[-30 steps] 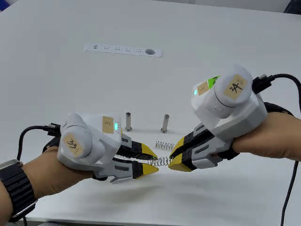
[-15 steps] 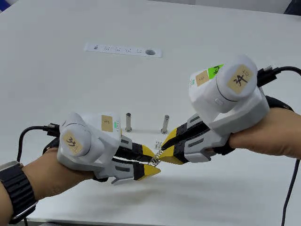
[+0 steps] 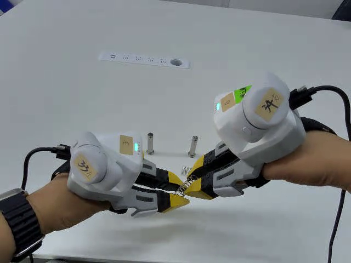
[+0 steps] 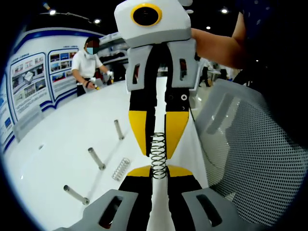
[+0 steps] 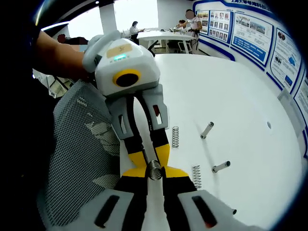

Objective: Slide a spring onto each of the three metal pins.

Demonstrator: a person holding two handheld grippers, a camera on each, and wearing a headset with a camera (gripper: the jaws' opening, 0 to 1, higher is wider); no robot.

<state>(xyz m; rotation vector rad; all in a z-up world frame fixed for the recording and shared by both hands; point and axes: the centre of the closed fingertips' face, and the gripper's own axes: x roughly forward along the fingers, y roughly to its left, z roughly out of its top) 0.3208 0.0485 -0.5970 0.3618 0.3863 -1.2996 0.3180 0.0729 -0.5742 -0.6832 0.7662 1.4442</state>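
The spring is held in the air above the near edge of the bench, and each of its ends sits inside one gripper. In the head view the left gripper comes from the left and the right gripper from the right. Their yellow tips meet nearly nose to nose, both pairs of jaws pressed onto the spring. Just behind the tips a loose spring lies on the bench. A little further back two metal pins stand upright, apart from each other. A white power strip lies toward the far edge.

In the left gripper view its own jaws pinch the lower end of the spring, and the right gripper reaches down from the top and pinches the upper end. To the left, three pins stand in a row on the bench, with the loose spring lying beside the middle one. A mesh chair is on the right and a person stands in the background.

In the right gripper view the spring is seen end-on, nipped between its own yellow tips, and the jaws of the left gripper close on it from above. Two loose springs and the pins lie on the bench to the right.
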